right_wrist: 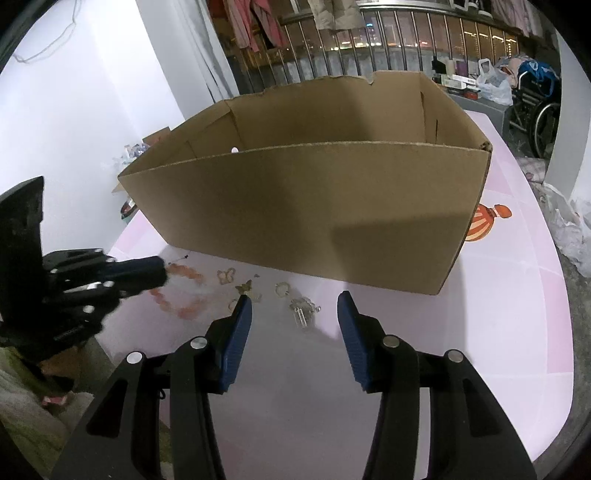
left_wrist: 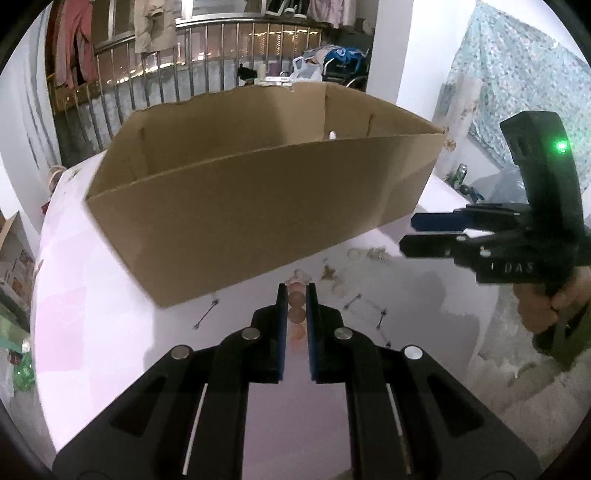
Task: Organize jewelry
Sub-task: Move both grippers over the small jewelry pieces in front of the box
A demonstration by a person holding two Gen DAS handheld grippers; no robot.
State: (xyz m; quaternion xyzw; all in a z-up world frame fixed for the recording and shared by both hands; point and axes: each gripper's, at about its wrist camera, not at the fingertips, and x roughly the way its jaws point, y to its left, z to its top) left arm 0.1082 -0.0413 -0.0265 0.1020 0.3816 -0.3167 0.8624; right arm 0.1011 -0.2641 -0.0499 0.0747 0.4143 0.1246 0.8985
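Note:
A pink-orange bead bracelet [left_wrist: 296, 314] lies on the pale pink table [left_wrist: 92, 295] in front of a big open cardboard box [left_wrist: 258, 206]. My left gripper [left_wrist: 296, 288] is shut on the bracelet, with beads pinched between its blue pads. From the right wrist view, the left gripper [right_wrist: 164, 271] holds the far end of the bracelet [right_wrist: 188, 308]. My right gripper [right_wrist: 294, 297] hangs open over a small silver piece [right_wrist: 303, 309], not touching it. The right gripper [left_wrist: 408, 233] also shows at the right of the left wrist view, held by a hand [left_wrist: 543, 306].
Small gold charms [right_wrist: 226, 276], a ring [right_wrist: 282, 288] and thin pins [left_wrist: 207, 314] lie scattered before the box [right_wrist: 314, 206]. The table's edge [right_wrist: 554, 332] curves round on the right. A railing with hanging clothes [left_wrist: 147, 33] stands behind.

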